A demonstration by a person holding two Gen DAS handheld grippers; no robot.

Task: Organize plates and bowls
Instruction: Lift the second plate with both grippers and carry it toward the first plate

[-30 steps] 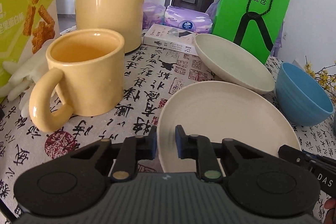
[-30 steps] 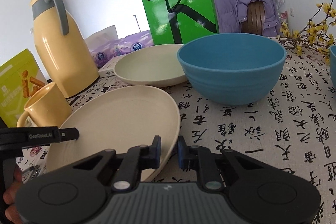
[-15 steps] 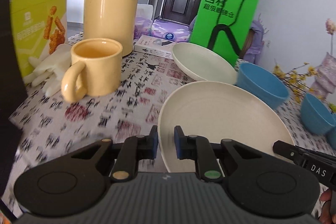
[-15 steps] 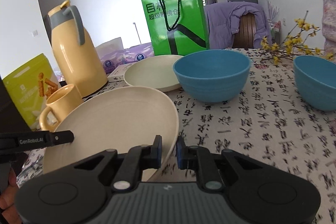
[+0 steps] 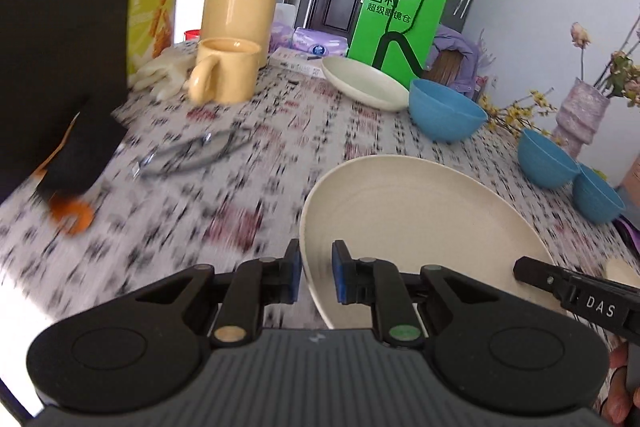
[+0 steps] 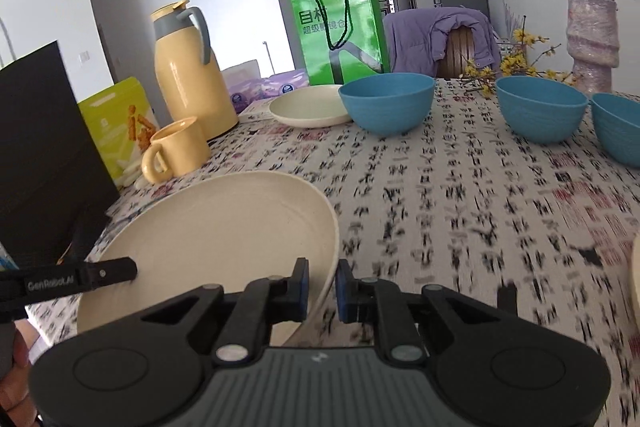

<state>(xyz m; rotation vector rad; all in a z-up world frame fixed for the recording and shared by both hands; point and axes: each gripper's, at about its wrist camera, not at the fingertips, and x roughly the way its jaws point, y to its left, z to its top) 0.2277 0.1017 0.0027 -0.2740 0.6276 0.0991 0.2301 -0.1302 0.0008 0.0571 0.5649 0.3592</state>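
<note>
**Both tongs on the big cream plate**

My left gripper (image 5: pixel 314 277) and right gripper (image 6: pixel 322 285) are each clamped on opposite rims of the cream plate (image 5: pixel 420 227), held above the patterned tablecloth (image 6: pixel 460 195). A second plate (image 6: pixel 308 111) and blue bowls (image 6: pixel 386 103) sit farther back.

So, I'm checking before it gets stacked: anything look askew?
Yes: the cream plate is tilted off the table, its rim pinched by the left gripper and the right gripper.

Matt cream plate (image 5: pixel 416 223), glossy yellow jug (image 6: pixel 192 75) — printed cloth tablecloth (image 6: pixel 480 195), shiny paper bag (image 6: pixel 340 31).
</note>
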